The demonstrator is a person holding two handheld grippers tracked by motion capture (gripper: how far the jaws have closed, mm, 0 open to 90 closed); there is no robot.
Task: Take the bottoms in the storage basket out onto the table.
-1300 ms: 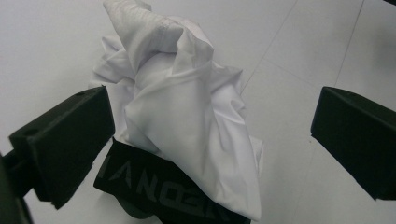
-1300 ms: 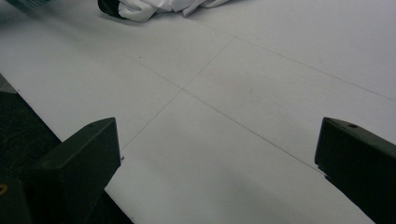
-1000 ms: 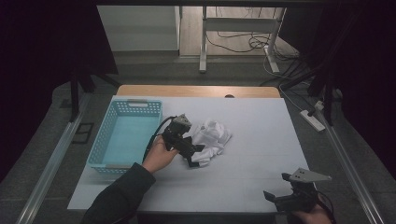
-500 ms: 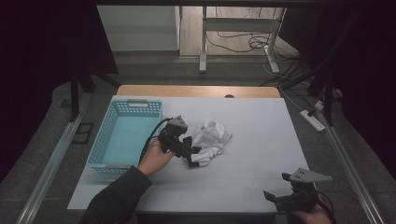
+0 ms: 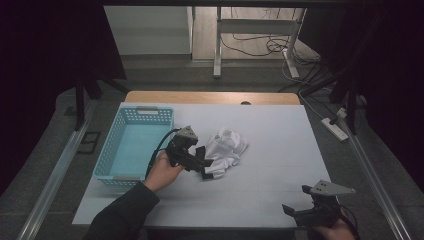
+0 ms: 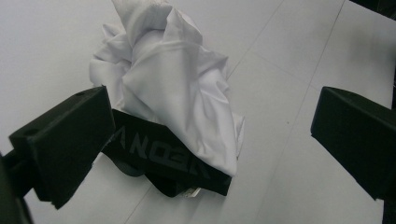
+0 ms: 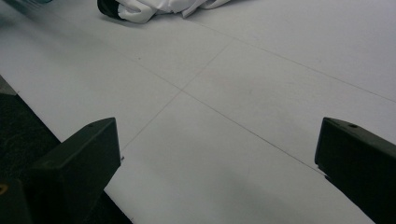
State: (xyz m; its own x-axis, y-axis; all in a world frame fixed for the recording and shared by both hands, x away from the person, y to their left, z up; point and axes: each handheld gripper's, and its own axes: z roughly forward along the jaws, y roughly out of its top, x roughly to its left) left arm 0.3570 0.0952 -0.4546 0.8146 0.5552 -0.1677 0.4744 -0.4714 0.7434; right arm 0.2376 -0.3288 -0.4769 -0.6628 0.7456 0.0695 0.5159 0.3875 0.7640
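While jaws spread wide, left hand-held gripper (image 5: 204, 164) nears white garment (image 6: 173, 88).

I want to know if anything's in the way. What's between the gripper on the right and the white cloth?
Nothing: bare white table runs from the open right gripper up to the crumpled white cloth, as the right gripper view shows.
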